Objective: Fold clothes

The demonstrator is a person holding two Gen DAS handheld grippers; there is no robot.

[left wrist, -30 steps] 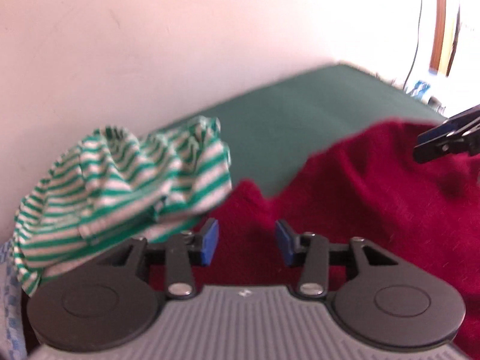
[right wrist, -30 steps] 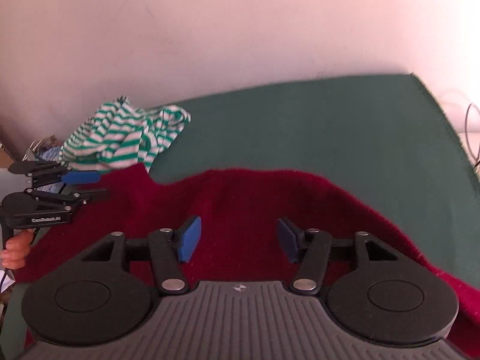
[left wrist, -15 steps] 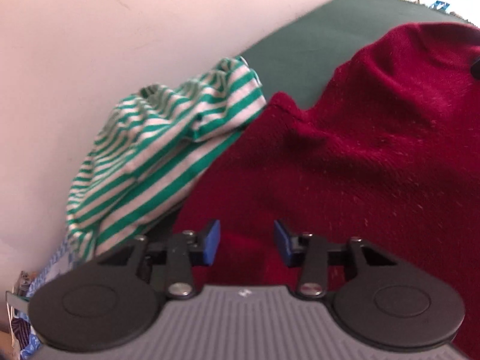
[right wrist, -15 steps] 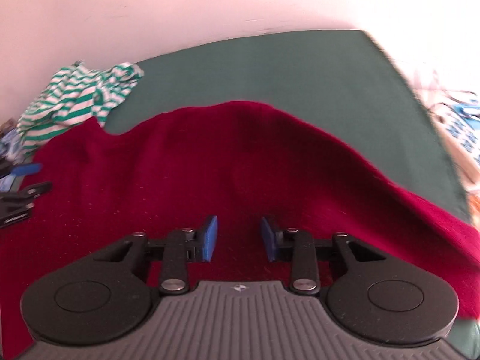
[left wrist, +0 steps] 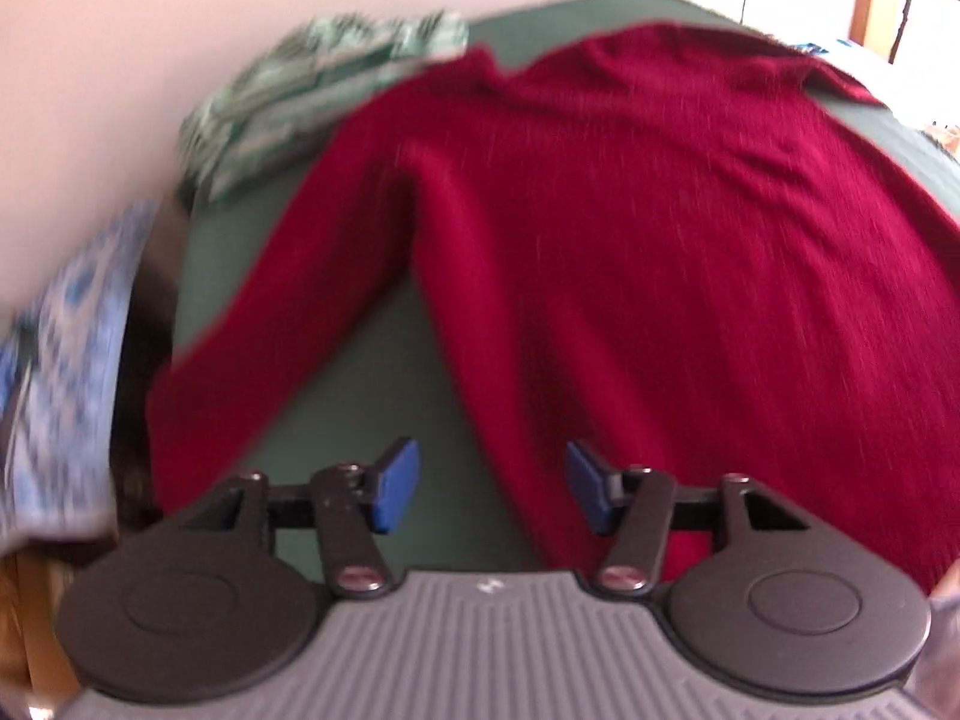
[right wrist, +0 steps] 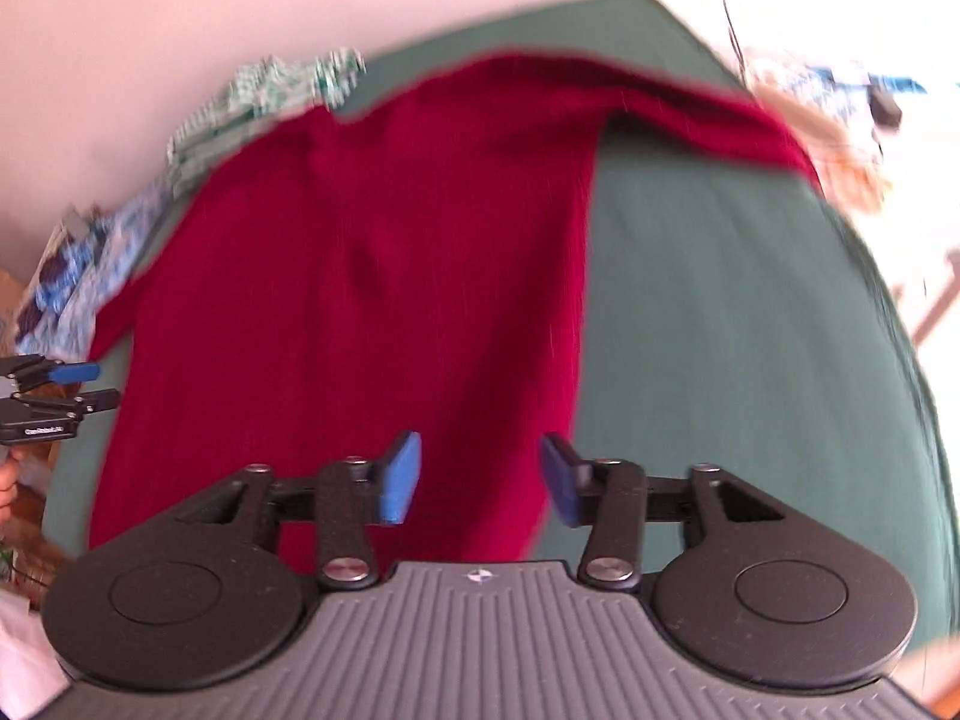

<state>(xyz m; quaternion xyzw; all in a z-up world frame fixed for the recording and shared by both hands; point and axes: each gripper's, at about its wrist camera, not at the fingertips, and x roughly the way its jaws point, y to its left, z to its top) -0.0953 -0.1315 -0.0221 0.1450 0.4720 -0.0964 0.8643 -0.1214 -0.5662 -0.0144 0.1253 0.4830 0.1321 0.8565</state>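
A dark red sweater [left wrist: 630,228] lies spread flat on the green table [left wrist: 372,396], both sleeves out to the sides. It also shows in the right wrist view [right wrist: 384,276]. My left gripper [left wrist: 491,493] is open and empty, above the sweater's near left hem edge. My right gripper [right wrist: 480,477] is open and empty, above the near right hem. The left gripper also shows at the left edge of the right wrist view [right wrist: 78,387]. Both views are blurred by motion.
A green and white striped garment [left wrist: 312,78] is bunched at the table's far left corner by the white wall; it also shows in the right wrist view [right wrist: 264,90]. A blue patterned cloth [left wrist: 72,348] hangs off the left side. Cables and clutter [right wrist: 840,96] lie beyond the right edge.
Both grippers have pulled back toward the near edge and opened wider. The whole sweater now shows laid out flat, where before only its upper part was in view.
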